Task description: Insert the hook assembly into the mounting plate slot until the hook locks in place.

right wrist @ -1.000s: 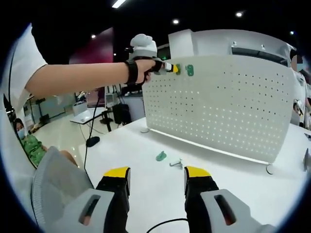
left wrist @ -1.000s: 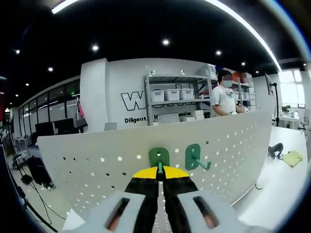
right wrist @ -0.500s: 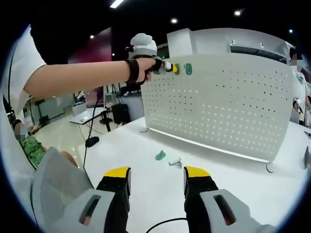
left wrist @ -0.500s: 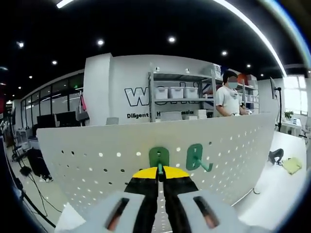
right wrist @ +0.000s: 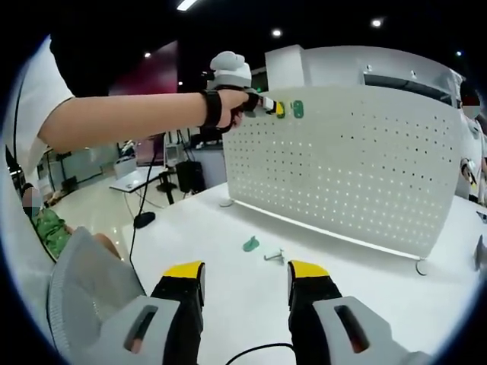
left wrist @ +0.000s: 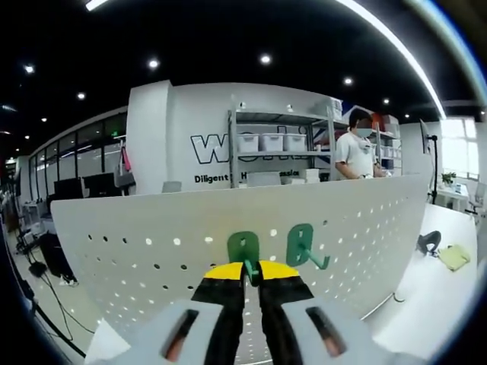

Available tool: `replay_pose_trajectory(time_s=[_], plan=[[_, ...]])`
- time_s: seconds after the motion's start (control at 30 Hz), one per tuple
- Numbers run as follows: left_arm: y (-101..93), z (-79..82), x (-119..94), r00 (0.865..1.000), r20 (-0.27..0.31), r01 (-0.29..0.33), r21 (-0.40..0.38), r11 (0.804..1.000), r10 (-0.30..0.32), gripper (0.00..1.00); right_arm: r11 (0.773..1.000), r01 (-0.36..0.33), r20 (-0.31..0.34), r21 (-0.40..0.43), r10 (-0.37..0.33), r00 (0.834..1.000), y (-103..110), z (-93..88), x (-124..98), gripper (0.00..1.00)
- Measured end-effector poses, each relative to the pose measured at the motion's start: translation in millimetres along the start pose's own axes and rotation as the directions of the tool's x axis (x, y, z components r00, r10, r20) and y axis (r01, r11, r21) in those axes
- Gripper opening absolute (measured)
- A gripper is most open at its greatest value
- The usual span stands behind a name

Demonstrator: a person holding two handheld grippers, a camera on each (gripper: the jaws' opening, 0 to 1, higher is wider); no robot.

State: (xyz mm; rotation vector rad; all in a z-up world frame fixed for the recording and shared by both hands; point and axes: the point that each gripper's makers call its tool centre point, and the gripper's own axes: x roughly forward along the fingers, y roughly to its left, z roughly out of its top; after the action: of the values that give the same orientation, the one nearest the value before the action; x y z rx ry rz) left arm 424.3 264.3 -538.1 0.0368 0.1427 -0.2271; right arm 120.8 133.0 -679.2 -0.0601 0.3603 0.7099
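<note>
1. Left tongs (left wrist: 252,270): jaws nearly together, pinching the stem of a green hook (left wrist: 243,249) whose plate lies against the pegboard (left wrist: 137,236) near its top edge.
2. Second green hook (left wrist: 302,245) mounted on the pegboard just beside the first, toward the right of the left gripper view, prong pointing out and down.
3. Pegboard: white, perforated, standing upright on the worktop (right wrist: 228,251) near its far edge, on small feet.
4. In the right gripper view, left tongs (right wrist: 268,108) held up at the pegboard's top left corner by a hand (right wrist: 230,106) with a black wrist strap; yellow tips touching the held hook (right wrist: 280,109), second hook (right wrist: 297,109) just beside it.
5. Right tongs (right wrist: 245,278): jaws spread wide, holding nothing, hovering low over the near part of the worktop.
6. Loose green plate (right wrist: 252,244) lying flat on the worktop in front of the pegboard, between the pegboard and the right tongs.
7. Small grey metal piece (right wrist: 275,256) just beside the plate, apart from it; exact shape too small to tell.
8. Black cable (right wrist: 251,351) curling on the worktop between the right tongs' jaws.
9. Beyond the pegboard in the left gripper view: shelving (left wrist: 278,144) with white bins, and a person (left wrist: 356,152) in a white shirt standing beside it.
</note>
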Motion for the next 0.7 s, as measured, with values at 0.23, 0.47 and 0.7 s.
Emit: replay_pose_trajectory(time_s=[0.23,0.47,0.7], plan=[[-4.3,-4.1,-3,0.999,0.0,0.049,0.032,0.998,-0.049,0.11,0.999,-0.011,0.014,-0.03,0.011,1.0,4,3.5,3,0.42],[-5.3,-1.2,-13,0.997,0.011,0.07,0.063,0.996,-0.071,0.19,0.999,-0.019,0.003,-0.028,0.019,1.0,4,5.2,5,0.43],[-12.1,-2.0,-29,0.992,0.01,0.121,0.079,0.989,-0.122,0.29,0.999,-0.021,0.001,-0.038,0.021,1.0,5,10.8,10,0.43]])
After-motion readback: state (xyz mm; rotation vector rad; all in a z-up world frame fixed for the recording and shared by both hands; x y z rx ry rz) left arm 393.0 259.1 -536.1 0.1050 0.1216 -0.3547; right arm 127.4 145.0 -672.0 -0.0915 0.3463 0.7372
